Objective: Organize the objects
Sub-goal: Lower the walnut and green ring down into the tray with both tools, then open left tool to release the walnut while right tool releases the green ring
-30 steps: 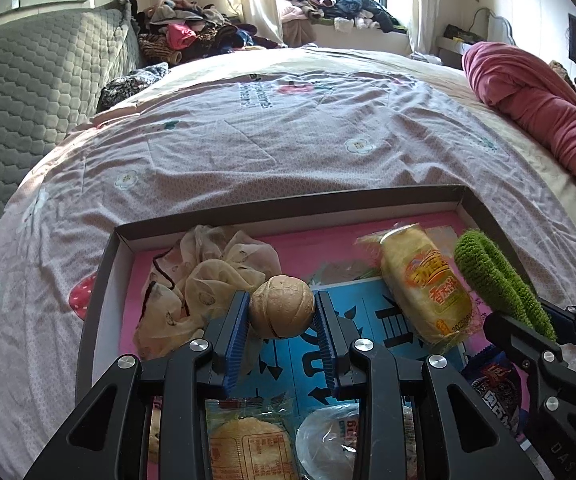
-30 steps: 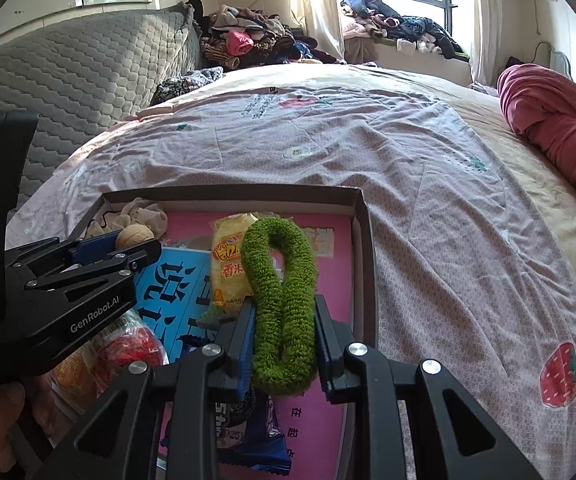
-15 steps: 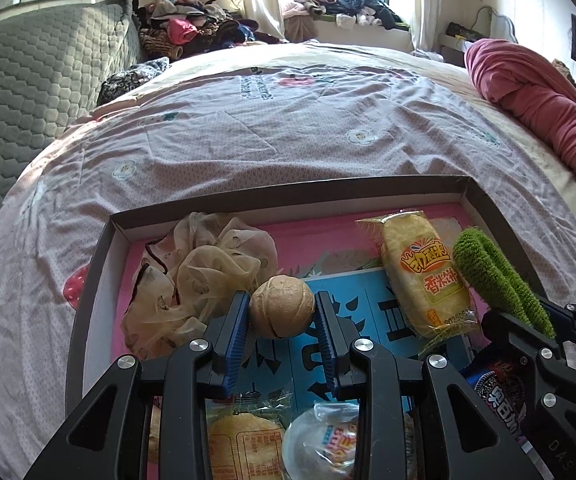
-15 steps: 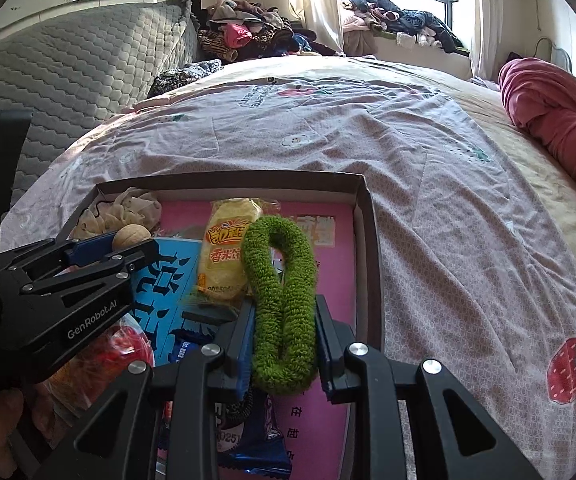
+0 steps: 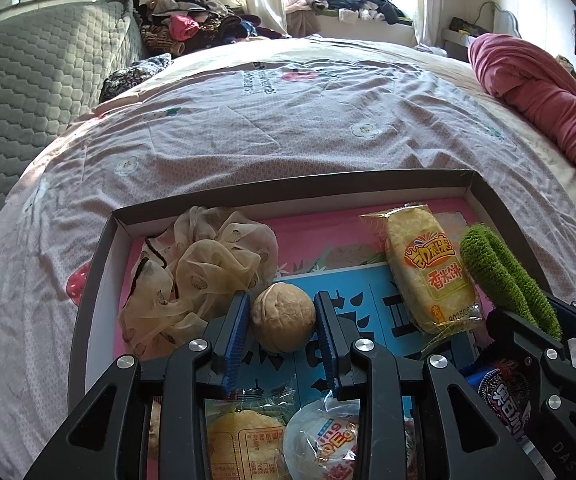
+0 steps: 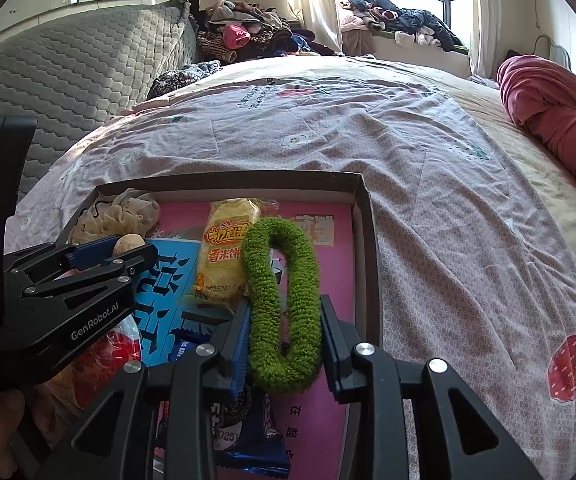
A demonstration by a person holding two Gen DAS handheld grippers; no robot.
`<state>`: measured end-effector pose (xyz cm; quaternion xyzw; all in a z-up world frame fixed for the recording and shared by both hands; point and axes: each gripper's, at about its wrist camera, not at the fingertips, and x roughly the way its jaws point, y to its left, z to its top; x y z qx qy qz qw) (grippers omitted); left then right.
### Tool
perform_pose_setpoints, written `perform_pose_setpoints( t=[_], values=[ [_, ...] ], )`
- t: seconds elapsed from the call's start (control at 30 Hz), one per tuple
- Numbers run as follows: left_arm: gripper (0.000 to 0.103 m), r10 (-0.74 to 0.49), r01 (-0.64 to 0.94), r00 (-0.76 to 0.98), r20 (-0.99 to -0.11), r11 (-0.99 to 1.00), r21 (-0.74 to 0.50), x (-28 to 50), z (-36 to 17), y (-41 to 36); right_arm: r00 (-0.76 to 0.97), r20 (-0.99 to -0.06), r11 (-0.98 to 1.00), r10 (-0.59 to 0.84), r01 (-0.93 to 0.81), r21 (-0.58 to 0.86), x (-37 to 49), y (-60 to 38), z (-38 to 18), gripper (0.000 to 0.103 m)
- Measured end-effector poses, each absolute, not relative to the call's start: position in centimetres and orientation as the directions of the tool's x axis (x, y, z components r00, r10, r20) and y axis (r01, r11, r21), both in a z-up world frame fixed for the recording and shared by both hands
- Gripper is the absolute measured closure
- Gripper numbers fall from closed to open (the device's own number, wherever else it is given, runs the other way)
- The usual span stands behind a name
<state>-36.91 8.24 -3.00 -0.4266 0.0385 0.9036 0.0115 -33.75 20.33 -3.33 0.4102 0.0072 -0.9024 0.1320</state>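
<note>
My left gripper [image 5: 282, 316] is shut on a tan walnut [image 5: 284, 317] and holds it over the shallow dark-rimmed box [image 5: 288, 190] on the bed. My right gripper [image 6: 284, 320] is shut on a fuzzy green hair tie [image 6: 282, 304], held over the box's right side [image 6: 367, 260]. The hair tie also shows in the left wrist view [image 5: 503, 276], and the walnut in the right wrist view [image 6: 128, 243]. In the box lie a yellow rice-cake packet [image 5: 427, 268], a beige sheer scrunchie [image 5: 200, 268] and several wrapped snacks [image 5: 248, 440].
The box has a pink and blue printed bottom [image 5: 319, 240]. It lies on a pink patterned bedspread [image 5: 288, 120]. A rolled magenta blanket [image 5: 535, 96] lies at the right, a grey quilted headboard [image 5: 28, 80] at the left, piled clothes [image 5: 192, 28] at the back.
Both grippers have drawn slightly back and up with their objects still held; the box now sits a little farther from the cameras. Grips unchanged.
</note>
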Motion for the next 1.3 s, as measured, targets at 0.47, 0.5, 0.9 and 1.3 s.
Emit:
perform_pose_setpoints(
  t=[0.47, 0.5, 0.9, 1.3],
  values=[
    [0.041, -0.044, -0.033, -0.627, -0.778, -0.996, 0.083, -36.6, -2.9, 8.1, -0.641, -0.732, -0.967, -0.229, 0.237, 0.096, -33.5, 20.5, -2.8, 0.056],
    [0.038, -0.045, -0.034, -0.626, -0.778, -0.996, 0.085, -36.6, -2.8, 8.0, -0.645, -0.730, -0.968, -0.226, 0.234, 0.093, -33.4, 20.5, -2.7, 0.056],
    [0.025, -0.058, -0.022, -0.641, -0.765, -0.995, 0.094, -35.7, -1.1, 7.5, -0.665, -0.716, -0.971, -0.213, 0.225, 0.080, -32.7, 20.6, -1.7, 0.036],
    [0.019, -0.048, -0.006, -0.667, -0.744, -0.998, 0.069, -33.2, 0.6, 6.3, -0.688, -0.697, -0.973, -0.202, 0.223, 0.062, -30.8, 20.4, 0.3, 0.013]
  ],
)
